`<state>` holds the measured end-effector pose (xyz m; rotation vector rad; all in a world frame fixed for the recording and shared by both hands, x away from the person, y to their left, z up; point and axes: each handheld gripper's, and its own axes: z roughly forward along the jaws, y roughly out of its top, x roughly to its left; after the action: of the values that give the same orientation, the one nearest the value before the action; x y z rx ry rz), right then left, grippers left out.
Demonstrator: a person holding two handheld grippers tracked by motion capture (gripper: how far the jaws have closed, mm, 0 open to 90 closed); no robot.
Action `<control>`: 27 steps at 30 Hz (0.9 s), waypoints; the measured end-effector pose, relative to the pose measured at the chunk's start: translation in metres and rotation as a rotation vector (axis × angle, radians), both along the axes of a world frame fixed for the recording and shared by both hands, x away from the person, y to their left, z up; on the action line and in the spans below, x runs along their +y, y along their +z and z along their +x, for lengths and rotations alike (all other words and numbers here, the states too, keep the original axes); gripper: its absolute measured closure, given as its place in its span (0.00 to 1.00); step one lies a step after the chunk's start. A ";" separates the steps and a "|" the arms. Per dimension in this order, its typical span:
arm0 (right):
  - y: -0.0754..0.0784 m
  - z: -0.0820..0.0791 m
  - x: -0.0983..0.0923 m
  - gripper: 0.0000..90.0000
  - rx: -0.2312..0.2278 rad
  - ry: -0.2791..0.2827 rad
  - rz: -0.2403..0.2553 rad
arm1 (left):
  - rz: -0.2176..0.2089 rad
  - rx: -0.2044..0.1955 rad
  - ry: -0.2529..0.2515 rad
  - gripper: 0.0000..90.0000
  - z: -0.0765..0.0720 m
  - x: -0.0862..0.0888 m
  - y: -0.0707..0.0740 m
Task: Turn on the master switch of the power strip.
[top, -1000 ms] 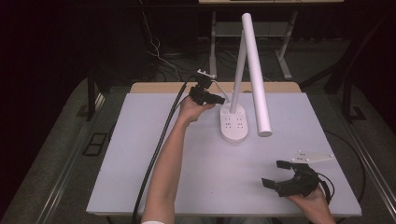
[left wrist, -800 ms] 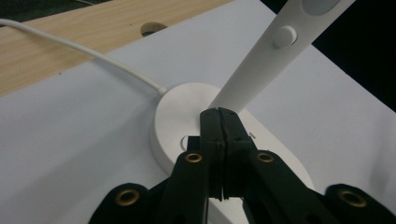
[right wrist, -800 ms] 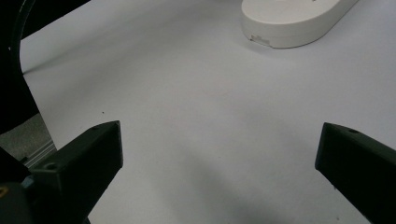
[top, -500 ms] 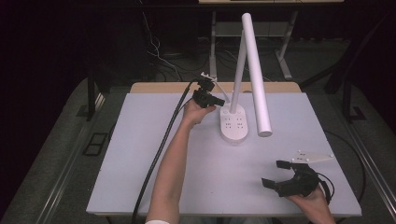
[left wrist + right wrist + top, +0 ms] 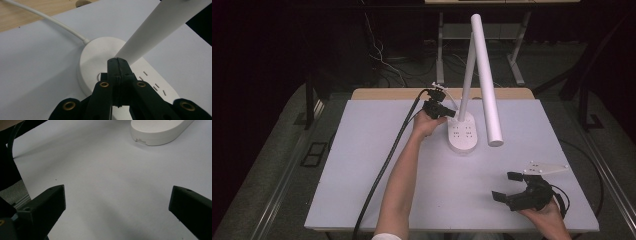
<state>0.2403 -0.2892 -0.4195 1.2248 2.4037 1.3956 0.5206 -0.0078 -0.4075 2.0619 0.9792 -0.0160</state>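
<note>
A white desk lamp stands at the back middle of the table, its oval base [image 5: 463, 132] carrying socket slots and its long head bar [image 5: 486, 85] slanting down to the right. My left gripper [image 5: 451, 113] is shut with nothing in it, its tips [image 5: 116, 63] just above the base [image 5: 100, 53] beside the lamp's upright arm [image 5: 150, 35]. My right gripper [image 5: 508, 185] rests open near the table's front right corner, jaws wide apart over bare tabletop [image 5: 115, 182]. The lamp base's end [image 5: 160, 131] lies far ahead of it.
A white cord [image 5: 50, 20] runs from the lamp base toward the table's back edge. A thick black cable [image 5: 387, 160] trails from the left gripper along the forearm to the front edge. The white tabletop [image 5: 362, 170] lies on a wooden desk [image 5: 387, 93].
The left gripper has edged slightly toward the lamp base. The right gripper has stayed where it was.
</note>
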 end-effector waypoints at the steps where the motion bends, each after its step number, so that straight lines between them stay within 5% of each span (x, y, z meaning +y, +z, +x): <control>1: 0.000 0.000 0.000 0.00 -0.001 0.001 0.000 | -0.004 -0.001 0.008 1.00 0.000 -0.001 -0.001; 16: 0.000 0.000 0.001 0.00 0.001 0.005 0.000 | 0.014 0.019 0.069 1.00 0.001 -0.008 -0.016; 27: 0.000 0.000 0.000 0.00 -0.001 0.008 0.001 | 0.035 -0.009 0.087 1.00 -0.003 -0.011 -0.016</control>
<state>0.2401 -0.2888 -0.4193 1.2159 2.4095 1.3995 0.5176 -0.0190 -0.4231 2.0475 1.0689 0.0562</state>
